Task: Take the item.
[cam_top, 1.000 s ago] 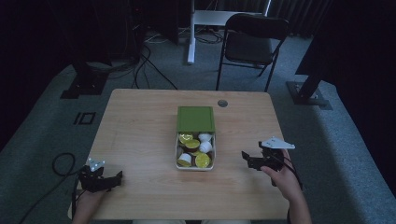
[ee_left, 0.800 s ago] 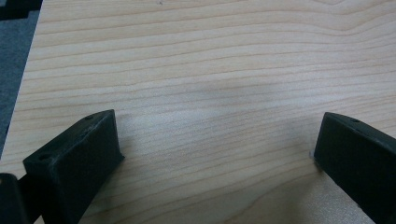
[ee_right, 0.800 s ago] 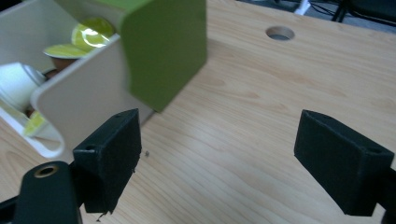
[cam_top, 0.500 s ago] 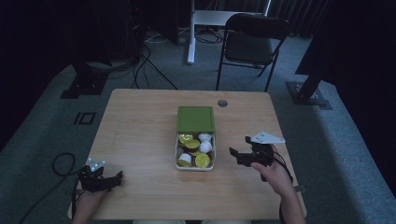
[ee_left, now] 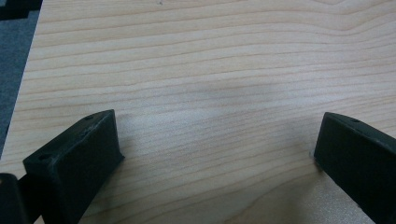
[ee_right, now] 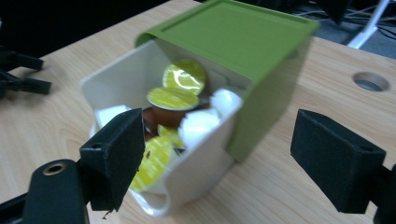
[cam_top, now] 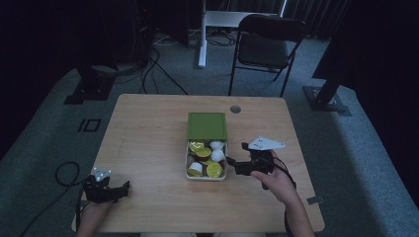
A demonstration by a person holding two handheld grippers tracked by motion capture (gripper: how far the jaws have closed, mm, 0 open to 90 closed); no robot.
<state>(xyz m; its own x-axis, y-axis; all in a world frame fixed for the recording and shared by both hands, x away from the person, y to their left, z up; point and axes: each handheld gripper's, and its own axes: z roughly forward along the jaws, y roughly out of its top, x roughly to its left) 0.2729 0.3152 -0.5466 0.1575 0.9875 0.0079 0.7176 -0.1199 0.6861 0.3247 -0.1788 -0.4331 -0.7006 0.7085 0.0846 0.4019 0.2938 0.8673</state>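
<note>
A green box [cam_top: 207, 125] lies at the middle of the table, and its white drawer [cam_top: 188, 173] is pulled out toward me. Yellow-lidded and white capsules [cam_top: 214, 169] fill the drawer. My right gripper [cam_top: 236, 159] hovers just right of the drawer and points left at it. In the right gripper view the drawer [ee_right: 116, 79], the capsules [ee_right: 173, 98] and the green box [ee_right: 233, 32] lie close ahead of the right gripper [ee_right: 219, 149]. Its jaws are open, have just been closing a little, and hold nothing. My left gripper [cam_top: 123, 190] rests open near the front left corner, over bare wood [ee_left: 219, 140].
The wooden table [cam_top: 148, 138] has a round cable hole [cam_top: 235, 109] behind the box, which the right gripper view also catches [ee_right: 370, 81]. A black chair [cam_top: 267, 44] stands beyond the far edge. A cable [cam_top: 64, 173] loops on the floor at the left.
My right gripper has moved left toward the drawer and risen slightly. The left gripper and the box have stayed where they were.
</note>
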